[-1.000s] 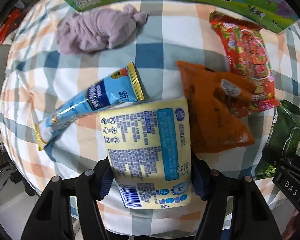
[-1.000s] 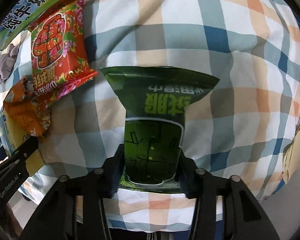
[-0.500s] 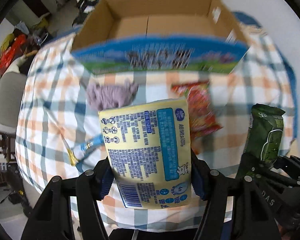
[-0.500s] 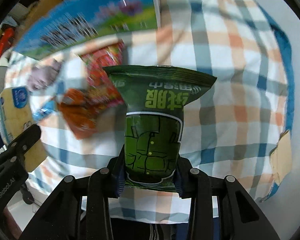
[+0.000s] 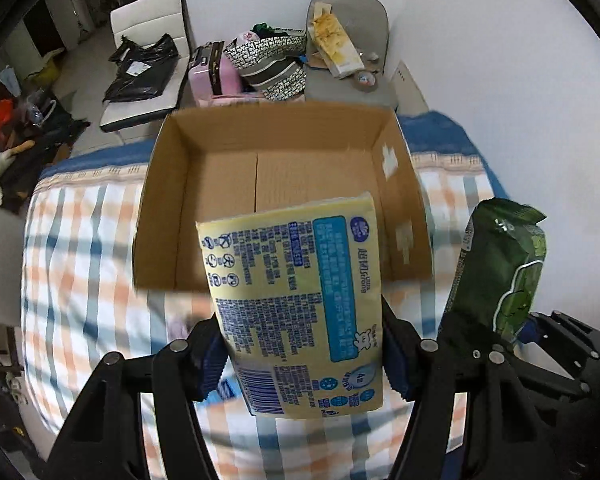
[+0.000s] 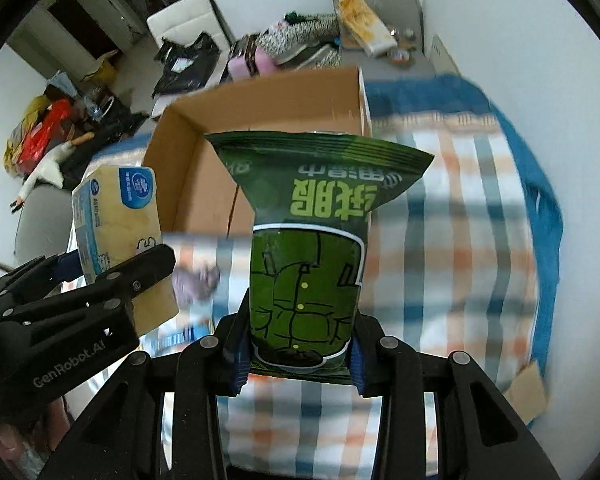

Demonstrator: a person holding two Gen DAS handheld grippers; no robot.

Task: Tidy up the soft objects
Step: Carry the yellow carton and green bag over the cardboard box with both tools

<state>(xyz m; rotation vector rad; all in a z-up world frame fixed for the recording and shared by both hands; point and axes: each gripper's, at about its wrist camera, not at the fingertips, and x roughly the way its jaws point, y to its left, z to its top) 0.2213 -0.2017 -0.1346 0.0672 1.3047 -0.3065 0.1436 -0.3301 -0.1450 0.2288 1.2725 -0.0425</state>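
Observation:
My left gripper (image 5: 300, 354) is shut on a yellow and blue tissue pack (image 5: 296, 304) and holds it in the air, in front of an open cardboard box (image 5: 168, 200) that looks empty inside. My right gripper (image 6: 298, 350) is shut on a green snack bag (image 6: 312, 248), also lifted, before the same box (image 6: 180, 160). The green bag (image 5: 500, 268) shows at the right of the left wrist view. The tissue pack (image 6: 116, 216) shows at the left of the right wrist view. A purple cloth (image 6: 196, 280) lies blurred on the checked bedspread.
The box stands on a bed with a checked spread (image 5: 80, 260) with a blue border (image 6: 540, 200). Behind the bed are a grey chair (image 5: 348, 40) with clutter, a pink case (image 5: 216, 76), a white chair (image 5: 148, 60) with black bags, and a white wall at the right.
Both grippers have risen from the bed with their packs and tilted up toward the box. The snacks left on the spread have dropped out of view.

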